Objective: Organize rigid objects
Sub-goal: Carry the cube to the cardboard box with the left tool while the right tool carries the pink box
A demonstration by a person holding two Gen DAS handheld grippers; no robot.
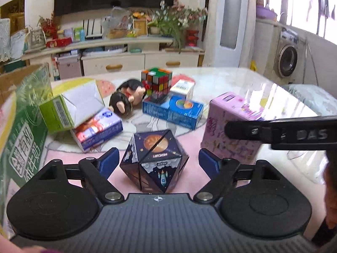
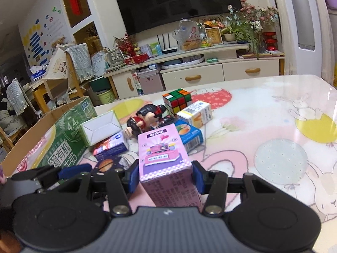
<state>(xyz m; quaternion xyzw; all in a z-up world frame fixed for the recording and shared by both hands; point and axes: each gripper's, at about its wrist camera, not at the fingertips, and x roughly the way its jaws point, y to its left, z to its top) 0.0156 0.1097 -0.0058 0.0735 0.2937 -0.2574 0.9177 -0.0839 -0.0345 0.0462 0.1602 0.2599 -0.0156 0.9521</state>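
Observation:
A dark space-print puzzle cube (image 1: 154, 160) sits on the pink tablecloth between the blue pads of my left gripper (image 1: 157, 161), which stands open with a gap on each side of the cube. My right gripper (image 2: 165, 177) is shut on a pink box (image 2: 166, 168), with both pads pressed to its sides. The left wrist view shows that pink box (image 1: 229, 126) to the right of the cube, with a black finger (image 1: 273, 132) of the right gripper across it. In the right wrist view the cube (image 2: 107, 164) lies just left of the pink box.
Behind lie a Rubik's cube (image 1: 157, 80), a doll figure (image 1: 128, 97), a blue box (image 1: 174, 111), a small white box (image 1: 183, 88), a green-and-white box (image 1: 69, 107) and a purple-blue box (image 1: 99, 130). A green cardboard carton (image 1: 23, 126) stands at the left edge.

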